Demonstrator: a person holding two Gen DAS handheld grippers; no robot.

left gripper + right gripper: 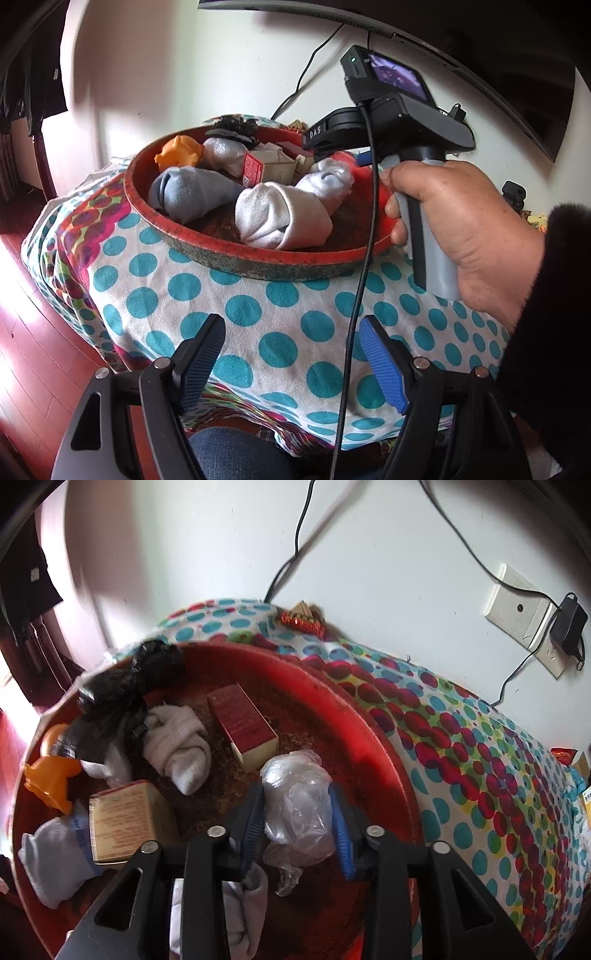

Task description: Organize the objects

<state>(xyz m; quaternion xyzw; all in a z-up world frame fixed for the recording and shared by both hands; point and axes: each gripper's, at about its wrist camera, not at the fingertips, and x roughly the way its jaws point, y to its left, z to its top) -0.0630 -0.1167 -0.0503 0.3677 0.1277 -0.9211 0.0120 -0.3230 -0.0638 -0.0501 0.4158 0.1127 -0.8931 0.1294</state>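
Note:
A round red tray (258, 260) sits on a polka-dot cloth (258, 317) and holds rolled socks (280, 218), an orange toy (179, 151), small boxes (255, 168) and a black bundle (236, 127). My left gripper (291, 354) is open and empty, in front of the tray over the cloth. My right gripper (297, 819) is inside the tray (369, 720), shut on a crumpled clear plastic bag (299, 805). Near it lie a red box (243, 723), a tan box (125, 819), a white sock (181, 746), the orange toy (51, 775) and the black bundle (122, 694).
The person's hand (454, 229) holds the right gripper's handle over the tray's right side, with a cable (362, 280) hanging down. A wall socket and charger (546, 627) are on the white wall behind. Red wooden floor (33, 332) lies to the left.

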